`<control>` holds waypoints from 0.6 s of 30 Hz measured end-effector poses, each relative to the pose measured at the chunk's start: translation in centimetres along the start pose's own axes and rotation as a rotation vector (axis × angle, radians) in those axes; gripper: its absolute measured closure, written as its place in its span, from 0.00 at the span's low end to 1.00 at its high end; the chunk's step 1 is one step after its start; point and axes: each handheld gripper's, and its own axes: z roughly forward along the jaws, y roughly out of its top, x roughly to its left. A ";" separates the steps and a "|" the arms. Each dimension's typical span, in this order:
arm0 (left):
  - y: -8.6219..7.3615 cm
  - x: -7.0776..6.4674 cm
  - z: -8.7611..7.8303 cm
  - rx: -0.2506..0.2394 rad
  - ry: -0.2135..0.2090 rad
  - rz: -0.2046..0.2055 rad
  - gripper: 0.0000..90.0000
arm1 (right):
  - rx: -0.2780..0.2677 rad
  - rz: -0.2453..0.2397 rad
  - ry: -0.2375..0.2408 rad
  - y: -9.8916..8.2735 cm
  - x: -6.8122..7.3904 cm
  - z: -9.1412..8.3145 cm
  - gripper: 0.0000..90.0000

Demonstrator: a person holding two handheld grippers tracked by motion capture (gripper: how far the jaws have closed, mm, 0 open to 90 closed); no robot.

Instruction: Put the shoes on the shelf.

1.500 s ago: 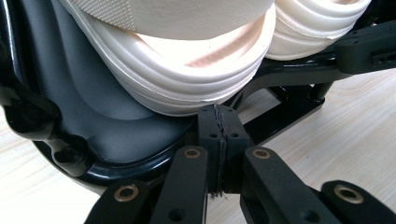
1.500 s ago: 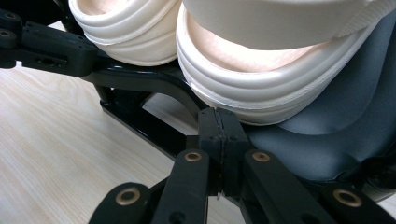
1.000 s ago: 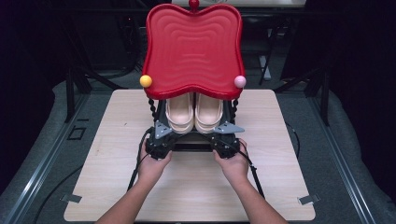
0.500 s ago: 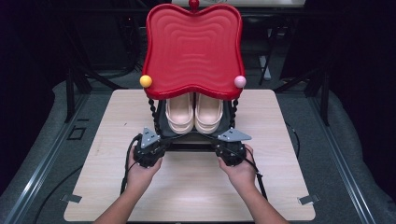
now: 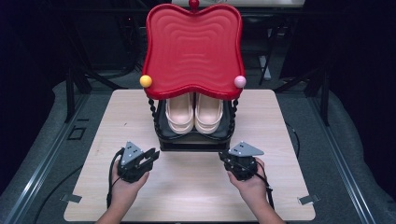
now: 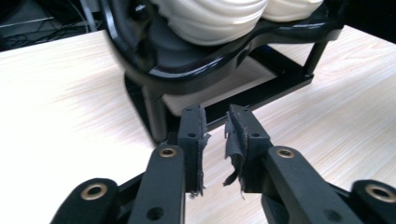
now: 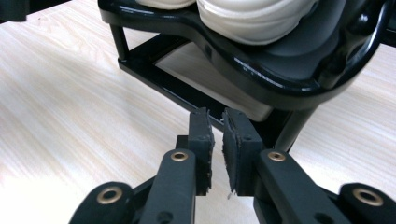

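A two-level stand sits mid-table: a red wavy tray (image 5: 194, 46) on top and a black lower shelf (image 5: 194, 138) carrying a pair of cream shoes (image 5: 194, 114). My left gripper (image 5: 152, 156) sits on the table just off the stand's front left corner. My right gripper (image 5: 224, 158) is off the front right corner. Both point at the stand's base without touching it. In the left gripper view the jaws (image 6: 217, 119) have just been opening, with a narrow gap and nothing between them. The right gripper (image 7: 217, 116) has opened the same way, also with nothing between its jaws.
The light wooden table (image 5: 130, 112) has bare surface on both sides of the stand and in front of it. Yellow (image 5: 145, 80) and pink (image 5: 240, 81) balls cap the red tray's front corners. Dark floor and metal frames surround the table.
Both grippers have drawn back from the stand's front base toward the person and moved apart. Their jaws, shut before, now stand slightly parted.
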 end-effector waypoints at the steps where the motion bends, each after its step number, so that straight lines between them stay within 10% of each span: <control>1: 0.0 0.0 0.0 0.000 0.000 0.000 0.81 | 0.000 0.000 0.000 0.0 0.0 0.0 0.90; 18: -4.3 3.3 -2.4 -0.018 0.014 -0.054 0.55 | -0.037 -0.013 -0.035 -3.7 -1.1 -0.6 0.60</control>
